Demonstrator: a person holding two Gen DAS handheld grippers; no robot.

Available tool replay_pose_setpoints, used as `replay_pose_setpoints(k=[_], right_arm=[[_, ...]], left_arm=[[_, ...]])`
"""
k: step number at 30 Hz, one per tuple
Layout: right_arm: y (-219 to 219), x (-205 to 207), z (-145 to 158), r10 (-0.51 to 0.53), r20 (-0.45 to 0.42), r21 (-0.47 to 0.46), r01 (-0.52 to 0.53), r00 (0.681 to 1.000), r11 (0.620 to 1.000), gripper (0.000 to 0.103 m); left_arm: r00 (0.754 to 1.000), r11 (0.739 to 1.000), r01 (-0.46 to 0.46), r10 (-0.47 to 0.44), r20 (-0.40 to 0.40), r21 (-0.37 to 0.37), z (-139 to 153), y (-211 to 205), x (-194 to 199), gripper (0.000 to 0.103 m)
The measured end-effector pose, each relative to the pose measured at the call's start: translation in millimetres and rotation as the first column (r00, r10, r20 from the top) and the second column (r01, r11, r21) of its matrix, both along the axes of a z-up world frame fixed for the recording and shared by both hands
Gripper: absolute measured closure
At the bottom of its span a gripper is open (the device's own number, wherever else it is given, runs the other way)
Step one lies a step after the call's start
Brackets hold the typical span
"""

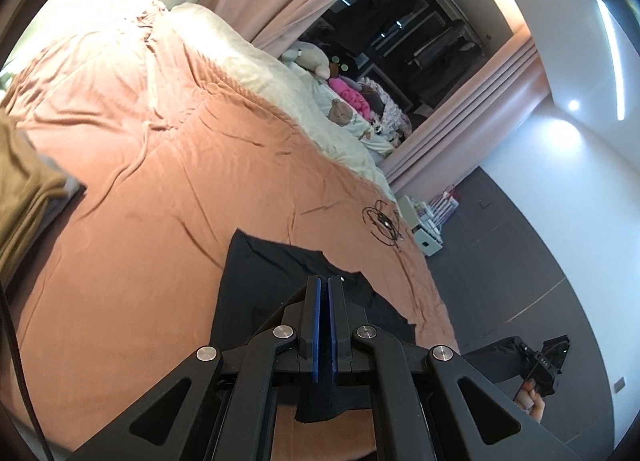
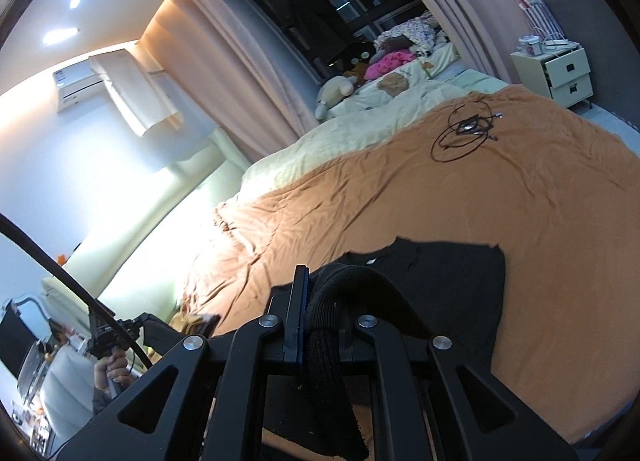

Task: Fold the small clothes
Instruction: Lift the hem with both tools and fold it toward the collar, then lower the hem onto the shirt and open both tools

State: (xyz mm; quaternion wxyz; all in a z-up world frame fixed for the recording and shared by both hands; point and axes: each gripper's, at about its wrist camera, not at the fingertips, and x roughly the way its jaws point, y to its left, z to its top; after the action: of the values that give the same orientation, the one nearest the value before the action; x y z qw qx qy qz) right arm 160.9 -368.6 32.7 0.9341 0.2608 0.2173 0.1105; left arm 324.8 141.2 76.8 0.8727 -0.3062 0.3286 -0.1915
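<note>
Both my claws, left claw (image 1: 324, 281) and right claw (image 2: 306, 273), pinch the black garment (image 2: 448, 285) over the bed (image 2: 520, 201). Risk: uneven pull slips thin cloth, skewing the fold.

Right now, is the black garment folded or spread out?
Mostly spread: the black garment lies flat across the orange bedspread, with its near edge pinched by both grippers.

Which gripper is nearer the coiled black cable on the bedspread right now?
Judging roughly, the right. The right gripper, shut on the black garment, has the cable ahead on its side; the left gripper grips the garment's opposite end, farther off.
</note>
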Motion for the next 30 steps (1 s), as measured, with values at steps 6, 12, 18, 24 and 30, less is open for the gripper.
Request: replay_pose_setpoints(k=[6, 12, 18, 24, 30], right_arm=[[-3.5, 42.7, -4.4, -0.034, -0.049, 0.012, 0.035, 0.998, 0.999, 0.098], [-7.1, 82.7, -22.0, -0.045, -0.131, 0.053, 0.053, 0.990, 0.997, 0.097], [-2.0, 122.2, -47.1, -0.049, -0.238, 0.069, 0.067, 0.970, 0.995, 0.097], [2.1, 156.6, -64.3, -0.062, -0.303, 0.072, 0.088, 0.951, 0.994, 0.097], [-0.6, 198.9, -72.9, -0.085, -0.333, 0.052, 0.108, 0.939, 0.993, 0.097]], left_arm=[[0.999, 0.999, 0.002, 0.000, -0.049, 0.043, -9.3, -21.4, 56.9, 0.100], [0.993, 0.996, 0.008, 0.002, -0.120, 0.088, -38.2, -36.6, 105.4, 0.100], [0.979, 0.993, -0.009, 0.033, -0.200, 0.121, -78.0, -41.4, 144.7, 0.100], [0.963, 0.987, -0.031, 0.071, -0.259, 0.156, -111.8, -46.0, 175.7, 0.100], [0.950, 0.982, -0.031, 0.087, -0.299, 0.188, -140.6, -54.2, 203.8, 0.100]])
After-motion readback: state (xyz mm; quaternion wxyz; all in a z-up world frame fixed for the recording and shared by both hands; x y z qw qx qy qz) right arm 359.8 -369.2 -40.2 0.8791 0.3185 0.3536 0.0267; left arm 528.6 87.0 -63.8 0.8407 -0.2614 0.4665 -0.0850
